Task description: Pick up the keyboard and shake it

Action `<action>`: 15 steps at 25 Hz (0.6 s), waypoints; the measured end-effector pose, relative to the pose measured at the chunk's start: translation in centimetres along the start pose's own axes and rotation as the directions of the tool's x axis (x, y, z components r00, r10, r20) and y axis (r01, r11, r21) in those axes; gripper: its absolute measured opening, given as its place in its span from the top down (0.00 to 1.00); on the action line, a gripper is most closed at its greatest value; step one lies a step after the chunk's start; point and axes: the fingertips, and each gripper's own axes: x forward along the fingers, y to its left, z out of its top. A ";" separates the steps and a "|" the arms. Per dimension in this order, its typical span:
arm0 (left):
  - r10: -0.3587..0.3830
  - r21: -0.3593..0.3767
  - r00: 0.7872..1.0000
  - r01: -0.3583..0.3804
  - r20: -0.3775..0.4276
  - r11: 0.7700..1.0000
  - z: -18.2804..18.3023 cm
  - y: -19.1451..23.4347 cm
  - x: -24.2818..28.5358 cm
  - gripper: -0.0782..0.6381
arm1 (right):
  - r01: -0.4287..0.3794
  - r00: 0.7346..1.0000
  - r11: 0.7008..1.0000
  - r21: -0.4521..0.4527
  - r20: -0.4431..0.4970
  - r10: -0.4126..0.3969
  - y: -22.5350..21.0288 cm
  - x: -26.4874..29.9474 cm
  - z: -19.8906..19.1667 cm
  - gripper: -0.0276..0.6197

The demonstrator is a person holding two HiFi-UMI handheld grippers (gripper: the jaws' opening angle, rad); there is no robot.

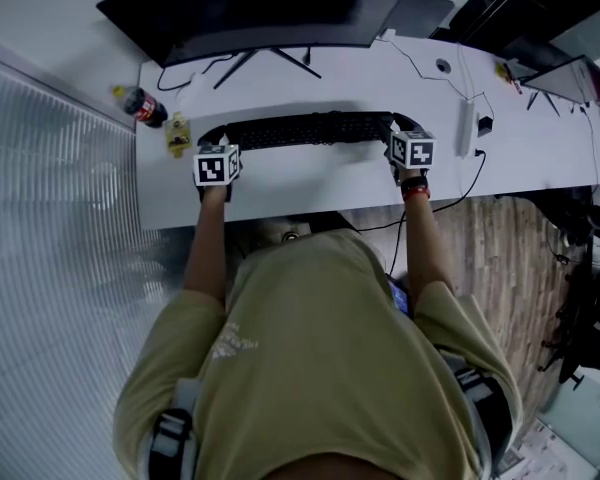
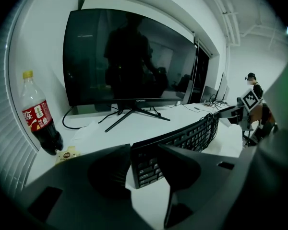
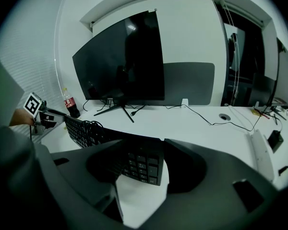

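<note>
A long black keyboard (image 1: 310, 128) stretches across the white desk (image 1: 310, 183) in front of the monitor. My left gripper (image 1: 216, 138) is closed on its left end and my right gripper (image 1: 400, 128) on its right end. In the left gripper view the keyboard's end (image 2: 146, 164) sits between the two jaws, which press on it, and a bundle of black cable (image 2: 211, 126) lies on the keys. In the right gripper view the number-pad end (image 3: 141, 164) is clamped the same way. The keyboard seems to hang slightly above the desk; I cannot be sure.
A large dark monitor (image 1: 260, 8) on a splayed stand is behind the keyboard. A cola bottle (image 1: 140, 106) and a small snack packet (image 1: 177, 133) sit at the desk's left end. A white power strip (image 1: 467, 128) and cables lie to the right.
</note>
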 end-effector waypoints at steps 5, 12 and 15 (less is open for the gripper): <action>-0.004 0.023 1.000 0.004 0.014 1.000 -0.2 -0.6 -1.1 0.64 | 0.013 1.000 1.000 -0.008 0.006 -0.013 0.5 -1.3 -0.6 0.59; 0.000 0.047 1.000 -0.001 0.027 0.999 -1.5 -1.1 -2.3 0.64 | 0.030 1.000 0.999 -0.027 0.002 -0.030 1.1 -3.0 -1.8 0.59; -0.008 0.059 1.000 0.006 0.026 0.998 -2.0 -1.6 -3.0 0.64 | 0.032 0.999 0.999 -0.038 -0.006 -0.032 1.5 -3.8 -2.4 0.59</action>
